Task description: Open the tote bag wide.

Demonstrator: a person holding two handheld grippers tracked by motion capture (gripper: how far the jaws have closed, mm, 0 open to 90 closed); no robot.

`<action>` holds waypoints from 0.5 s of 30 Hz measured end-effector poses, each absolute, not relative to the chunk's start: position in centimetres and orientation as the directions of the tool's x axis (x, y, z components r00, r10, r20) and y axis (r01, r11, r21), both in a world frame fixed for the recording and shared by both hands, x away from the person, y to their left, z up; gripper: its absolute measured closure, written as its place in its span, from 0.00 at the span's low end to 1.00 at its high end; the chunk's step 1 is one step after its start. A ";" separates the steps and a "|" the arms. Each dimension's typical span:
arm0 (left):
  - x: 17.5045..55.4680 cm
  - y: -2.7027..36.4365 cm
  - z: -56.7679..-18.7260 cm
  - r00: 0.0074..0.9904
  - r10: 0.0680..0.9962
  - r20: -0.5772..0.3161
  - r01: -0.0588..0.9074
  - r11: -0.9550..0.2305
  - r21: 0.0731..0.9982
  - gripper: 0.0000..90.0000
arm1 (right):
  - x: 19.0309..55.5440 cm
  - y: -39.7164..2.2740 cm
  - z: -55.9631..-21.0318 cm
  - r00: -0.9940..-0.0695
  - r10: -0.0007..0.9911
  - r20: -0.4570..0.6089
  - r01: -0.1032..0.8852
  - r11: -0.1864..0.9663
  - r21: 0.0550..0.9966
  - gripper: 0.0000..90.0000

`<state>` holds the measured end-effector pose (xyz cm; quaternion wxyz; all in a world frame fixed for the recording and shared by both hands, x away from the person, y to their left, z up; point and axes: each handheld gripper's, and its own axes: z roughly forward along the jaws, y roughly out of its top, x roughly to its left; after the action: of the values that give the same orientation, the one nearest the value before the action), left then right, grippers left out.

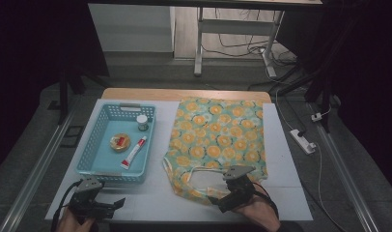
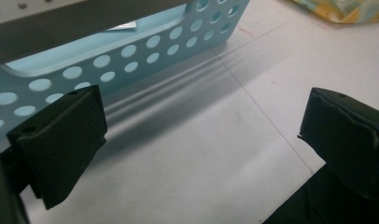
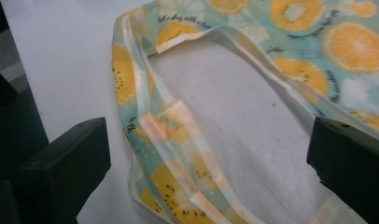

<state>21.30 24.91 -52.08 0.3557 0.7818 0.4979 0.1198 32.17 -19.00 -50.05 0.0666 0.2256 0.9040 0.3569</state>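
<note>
Tote bag [image 1: 218,140] beside blue basket [image 1: 90,150]; left hand-held gripper [image 1: 118,203] and right hand-held gripper [image 1: 214,200] both wide, empty

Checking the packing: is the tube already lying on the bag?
No, the tube lies inside the blue basket, beside the bag.

Bag [image 1: 218,140], centre frame: teal-green cloth printed with orange citrus slices, pale cream-peach trim on the handles. Basket [image 1: 88,154], left of frame: light blue, walls dotted with round holes. Tube [image 1: 134,152] in it: white with red. Table [image 1: 290,164]: white top, wooden far edge. Both grippers black, left gripper [image 1: 118,203] and right gripper [image 1: 214,202].
</note>
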 end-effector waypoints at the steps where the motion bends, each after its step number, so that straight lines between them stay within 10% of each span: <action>1: 21.3 24.9 -52.1 0.476 0.863 -0.165 0.693 -0.253 0.675 0.01 | 32.2 -18.9 -50.2 -0.892 0.451 0.039 0.358 0.650 0.670 0.04; 15: 21.3 24.8 -52.1 0.483 0.861 -0.162 0.691 -0.261 0.674 0.01 | 32.4 -18.0 -50.8 -0.929 0.363 0.075 0.330 0.718 0.613 0.73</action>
<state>21.32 24.81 -52.09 0.3541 0.7849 0.4941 0.1198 32.40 -17.98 -50.77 0.0255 0.1871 0.9264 0.3257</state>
